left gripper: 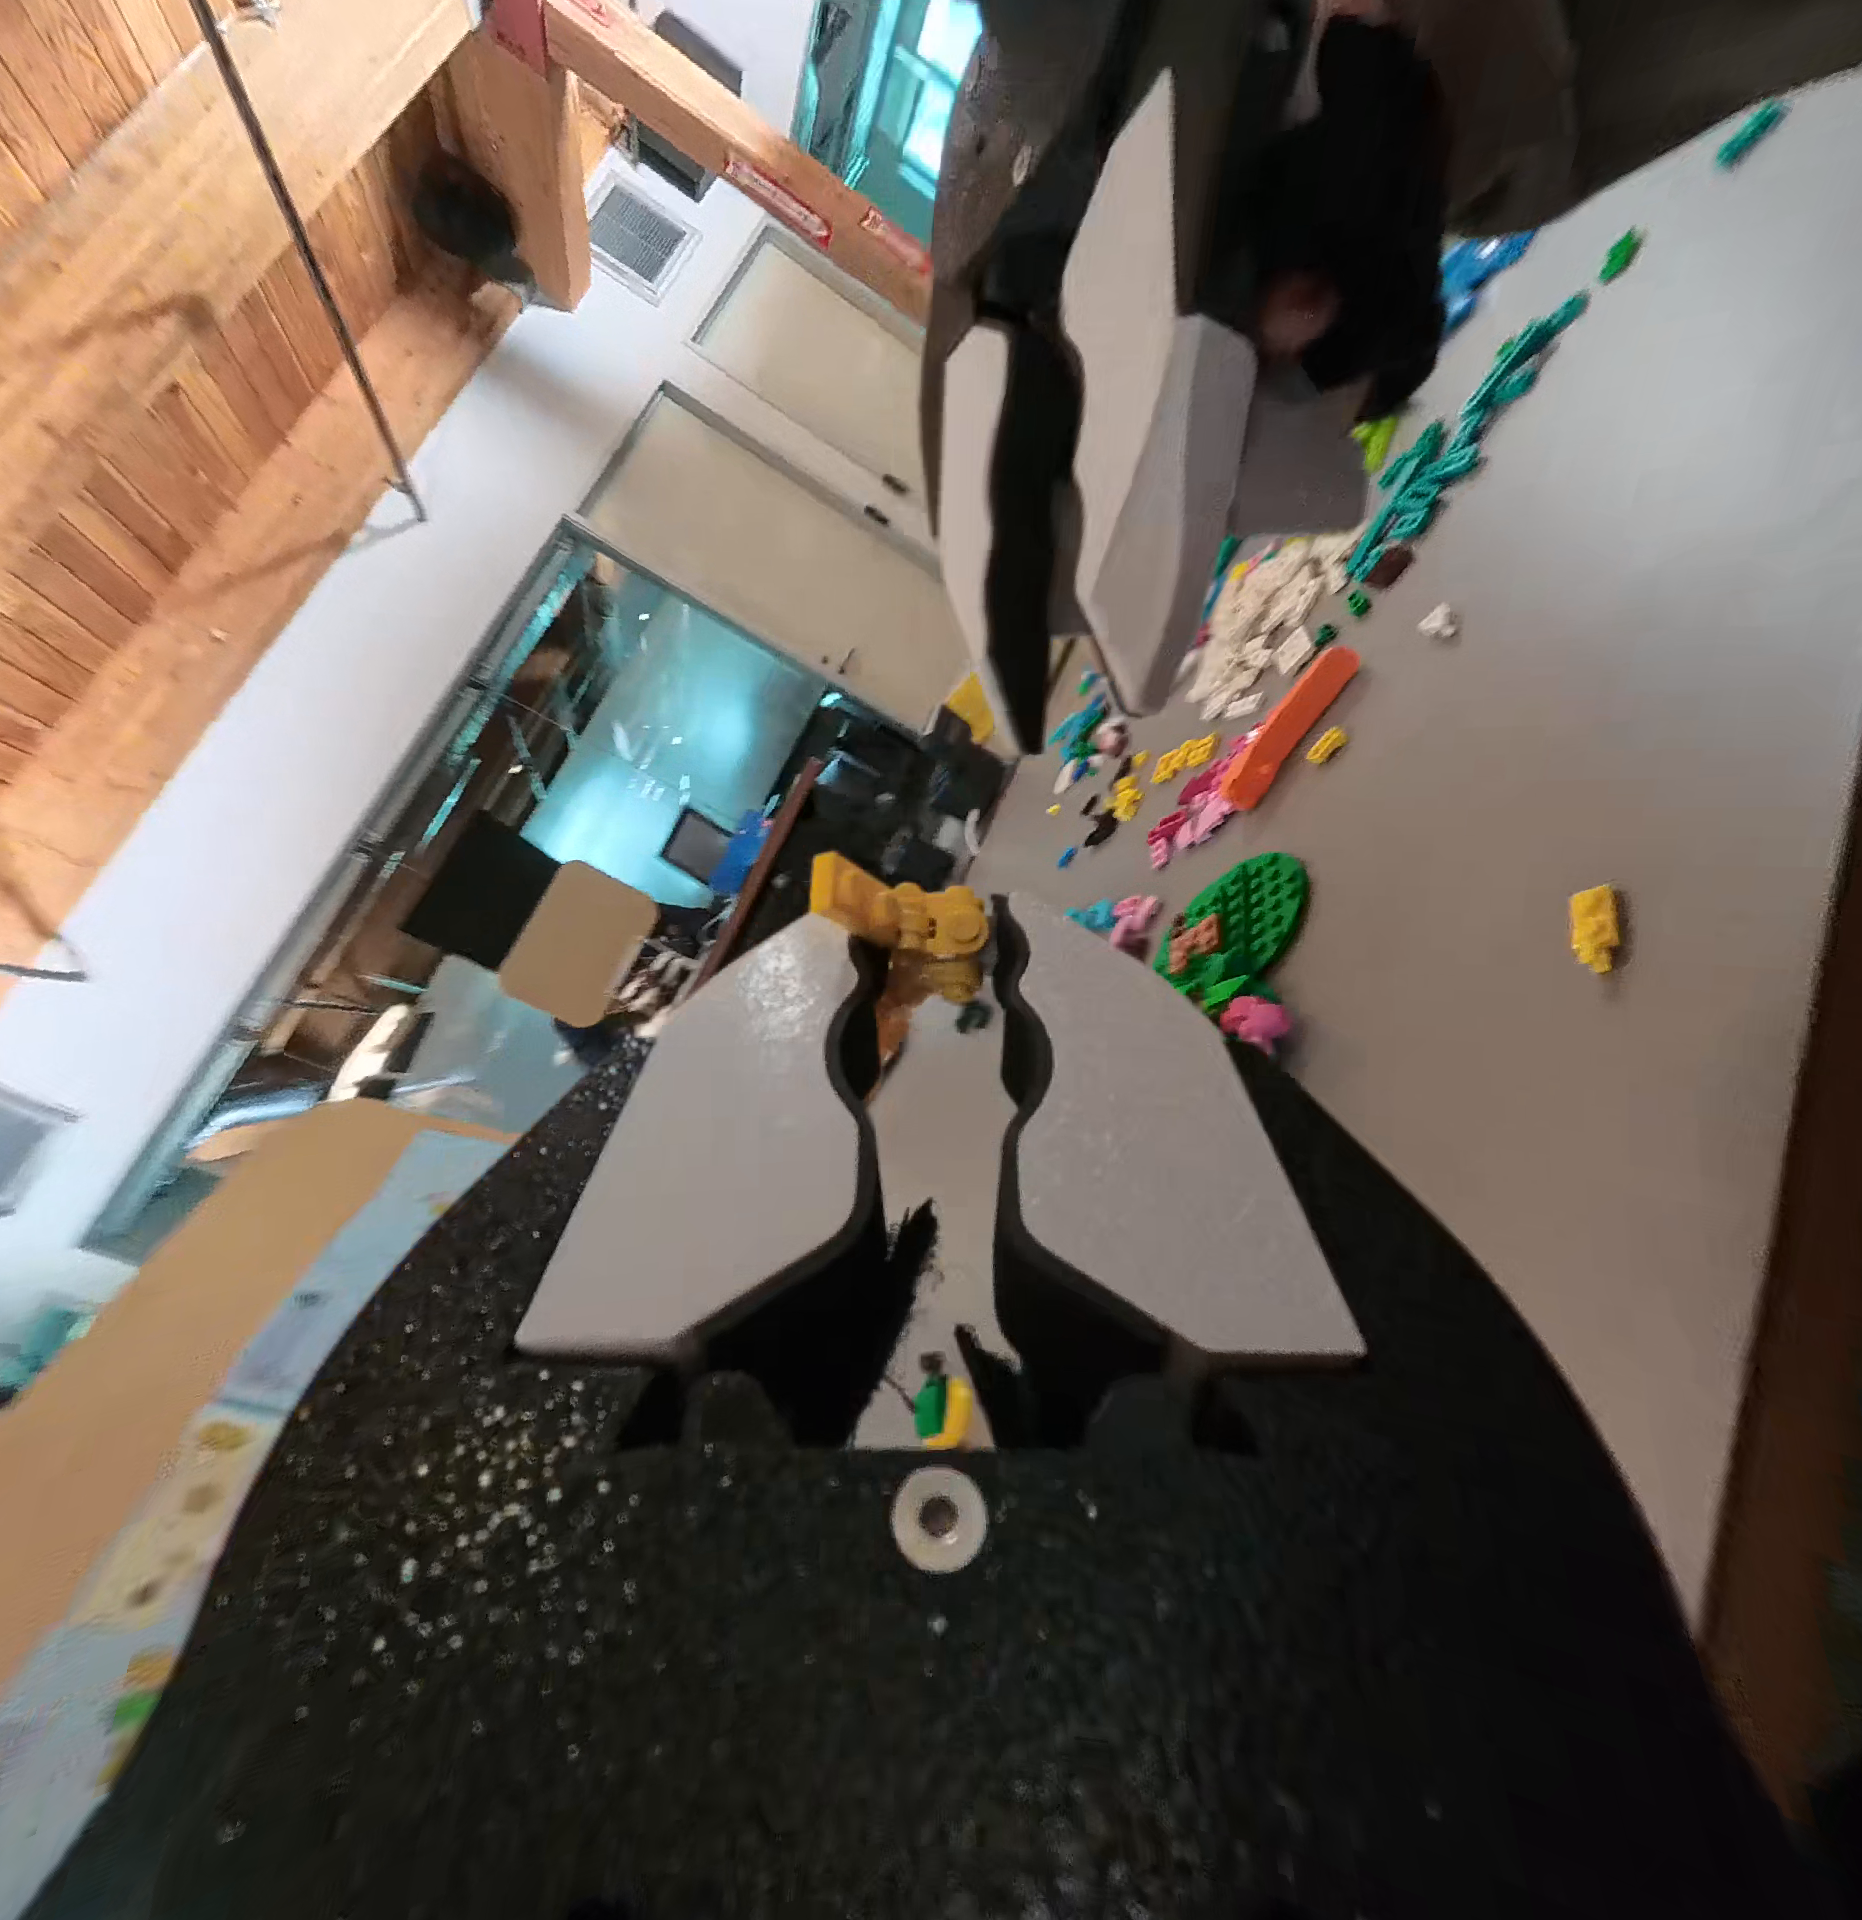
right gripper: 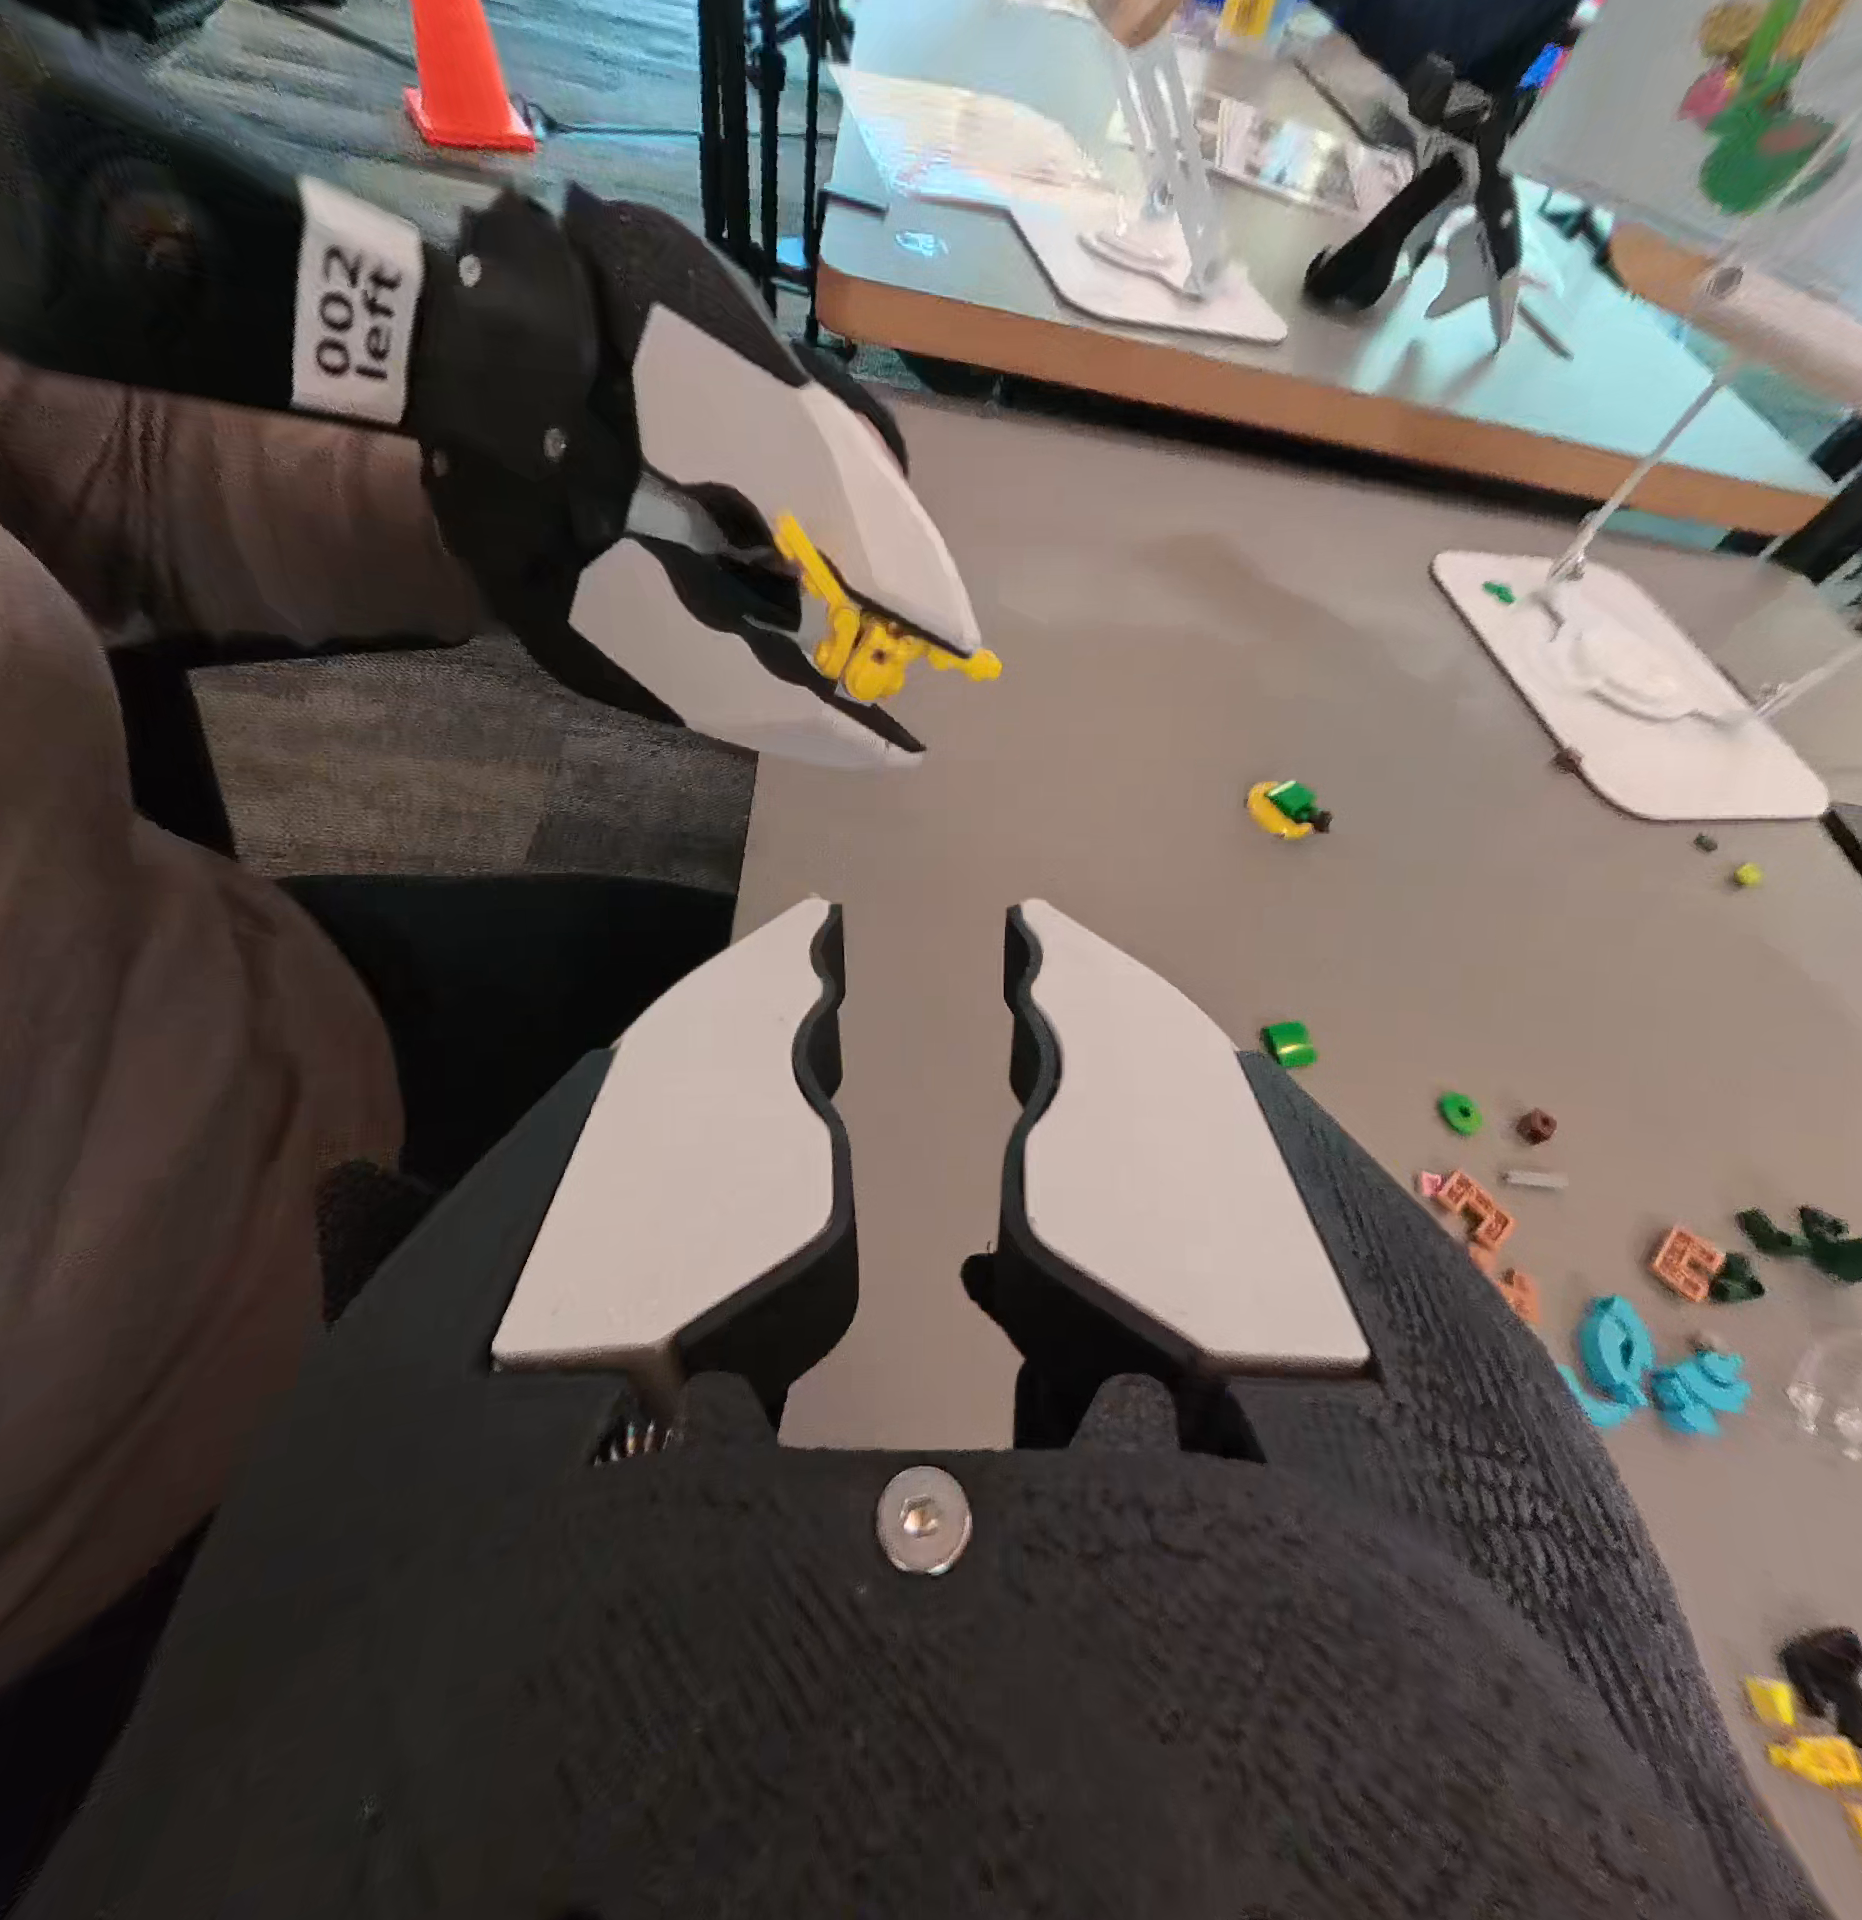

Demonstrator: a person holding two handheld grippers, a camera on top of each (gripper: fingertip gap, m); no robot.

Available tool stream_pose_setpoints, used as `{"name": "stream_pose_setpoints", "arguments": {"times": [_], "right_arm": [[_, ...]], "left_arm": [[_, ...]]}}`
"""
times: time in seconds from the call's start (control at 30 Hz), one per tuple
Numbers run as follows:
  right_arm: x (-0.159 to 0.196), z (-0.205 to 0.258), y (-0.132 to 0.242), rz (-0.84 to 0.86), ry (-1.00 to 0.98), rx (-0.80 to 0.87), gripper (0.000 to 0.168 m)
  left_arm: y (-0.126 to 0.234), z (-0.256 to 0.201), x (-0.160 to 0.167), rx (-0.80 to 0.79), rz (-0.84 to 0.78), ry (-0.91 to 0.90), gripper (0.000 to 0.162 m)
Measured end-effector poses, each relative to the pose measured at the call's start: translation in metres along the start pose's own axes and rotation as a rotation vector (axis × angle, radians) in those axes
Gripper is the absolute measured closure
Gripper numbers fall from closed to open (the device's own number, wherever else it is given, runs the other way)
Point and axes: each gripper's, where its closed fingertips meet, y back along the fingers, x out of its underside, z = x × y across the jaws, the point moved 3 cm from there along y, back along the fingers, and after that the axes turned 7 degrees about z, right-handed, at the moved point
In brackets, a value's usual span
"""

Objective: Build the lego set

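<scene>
Right now the left gripper (left gripper: 927, 935) is up in the air above the grey table (left gripper: 1529, 1143), and it pinches a small yellow lego piece (left gripper: 906, 920) between its tips. From the right wrist view you can see the same left gripper (right gripper: 937, 707) from the side, with the yellow lego piece (right gripper: 875, 644) stuck tight between its two fingers and poking out a little at the front. A brown sleeve (right gripper: 179, 488) is behind it. The right gripper (right gripper: 922, 914) has its fingers a little way apart, and nothing is between them, just bare grey table (right gripper: 1114, 623) below. In the left wrist view the right gripper (left gripper: 1072, 707) comes in from the top, and its tips are apart too. A little yellow and green piece (right gripper: 1285, 808) lies alone on the table, past the right gripper's tips. Off to the right side are a green block (right gripper: 1288, 1042), a green ring (right gripper: 1460, 1112), some orange-brown pieces (right gripper: 1685, 1260) and some light blue pieces (right gripper: 1654, 1361). In the left wrist view a round green plate (left gripper: 1244, 914) lies flat on the table, with an orange flat tool (left gripper: 1288, 727), pink pieces (left gripper: 1192, 826), a heap of white pieces (left gripper: 1265, 623) and a line of teal pieces (left gripper: 1446, 457) farther away. One yellow brick (left gripper: 1594, 925) lies by itself. Two white stands (right gripper: 1633, 686) are at the far side of the table.
</scene>
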Motion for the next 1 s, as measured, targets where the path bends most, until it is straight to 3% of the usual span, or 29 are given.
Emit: {"name": "stream_pose_setpoints", "arguments": {"times": [0.13,0.27,0.47,0.73,0.9,1.0], "right_arm": [[-0.013,0.012,-0.008,-0.12,0.082,-0.027,0.146],[-0.027,0.024,-0.007,-0.23,0.292,0.07,0.153],[-0.026,0.032,-0.017,-0.125,0.341,0.114,0.142],[-0.028,0.034,-0.03,-0.133,0.21,0.065,0.152],[-0.023,0.034,-0.036,-0.095,0.214,0.066,0.164],[-0.025,0.031,-0.033,-0.133,0.157,0.041,0.165]], "left_arm": [[0.0,-0.006,0.001,0.081,-0.054,0.096,0.143],[-0.002,-0.01,0.004,0.19,-0.065,0.249,0.143],[0.0,-0.014,0.002,0.355,-0.126,0.443,0.143],[-0.002,-0.036,-0.005,0.419,-0.067,0.268,0.143],[-0.004,-0.043,-0.004,0.431,-0.048,0.246,0.143],[-0.007,-0.036,-0.005,0.361,-0.049,0.275,0.138]]}}
